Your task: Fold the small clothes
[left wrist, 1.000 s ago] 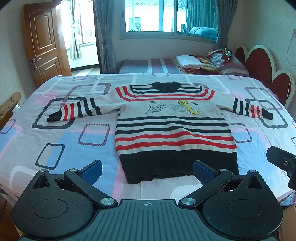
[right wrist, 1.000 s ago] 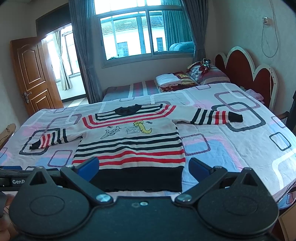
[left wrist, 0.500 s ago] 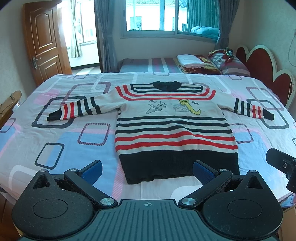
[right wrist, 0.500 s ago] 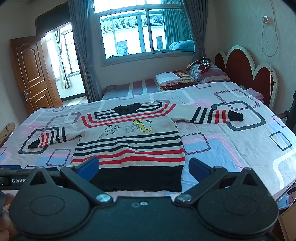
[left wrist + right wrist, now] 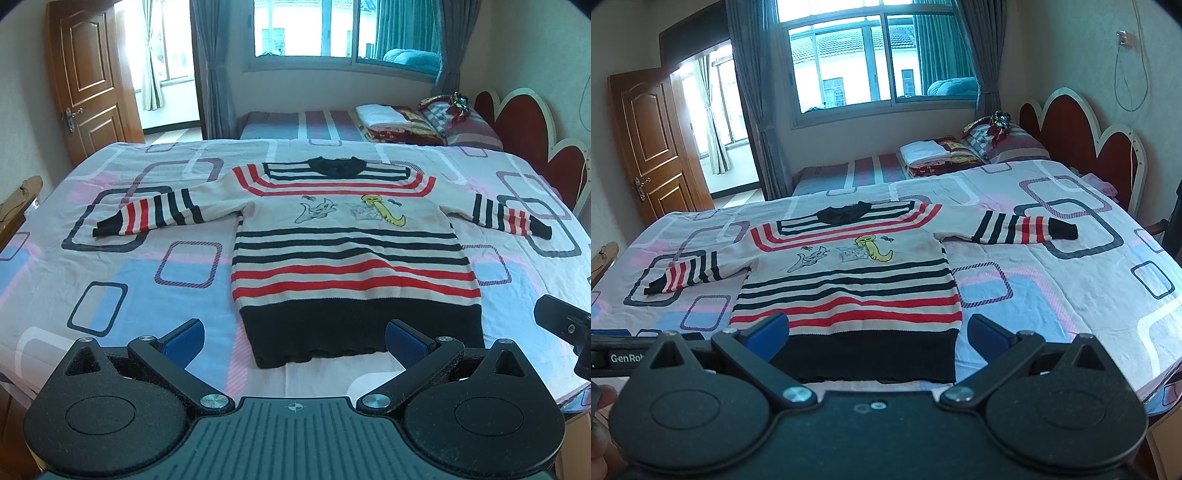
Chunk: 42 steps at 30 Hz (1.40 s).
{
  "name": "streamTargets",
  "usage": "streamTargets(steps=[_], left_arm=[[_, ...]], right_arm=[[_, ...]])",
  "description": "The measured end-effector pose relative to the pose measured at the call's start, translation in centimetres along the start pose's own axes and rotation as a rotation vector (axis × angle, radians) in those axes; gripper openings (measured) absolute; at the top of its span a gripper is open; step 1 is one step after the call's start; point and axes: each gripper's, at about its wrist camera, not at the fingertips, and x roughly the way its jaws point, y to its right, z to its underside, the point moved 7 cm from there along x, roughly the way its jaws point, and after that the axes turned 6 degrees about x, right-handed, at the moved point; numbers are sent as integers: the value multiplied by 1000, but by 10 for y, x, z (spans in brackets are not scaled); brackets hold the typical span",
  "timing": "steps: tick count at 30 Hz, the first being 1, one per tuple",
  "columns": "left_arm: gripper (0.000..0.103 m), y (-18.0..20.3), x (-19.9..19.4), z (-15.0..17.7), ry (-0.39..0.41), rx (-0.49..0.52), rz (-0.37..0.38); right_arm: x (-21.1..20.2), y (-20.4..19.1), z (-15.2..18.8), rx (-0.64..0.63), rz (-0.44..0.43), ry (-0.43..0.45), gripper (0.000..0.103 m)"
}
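Striped sweater (image 5: 351, 254) flat on bed (image 5: 122, 266), front up, both sleeves out, black hem at near edge. Left tongs (image 5: 293, 338) spread wide, empty, above near edge by hem. Right tongs (image 5: 879, 332) also spread, holding nothing, over hem.

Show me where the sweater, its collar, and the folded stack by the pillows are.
sweater (image 5: 351, 254), left wrist view, striped chest.
collar (image 5: 335, 165), left wrist view, black neckline.
folded stack (image 5: 932, 155), right wrist view, white top layer.
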Motion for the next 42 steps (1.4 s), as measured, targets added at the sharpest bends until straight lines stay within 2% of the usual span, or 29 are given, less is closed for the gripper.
streamTargets(steps=[11,23,32,42], left_arm=[[103,-4,17,-7,-18,-7,3],[103,3,47,-25,-34,-2,-9],[103,28,96,-54,-68,-14,-6],[103,70,164,-94,-86,-12,-36]], right_arm=[[13,-2,-6,-9,23,-9,102],[43,17,-14,5,81,-33,102],[85,47,-32,15,129,-46,102],[154,93,-61,32,157,-84,102]])
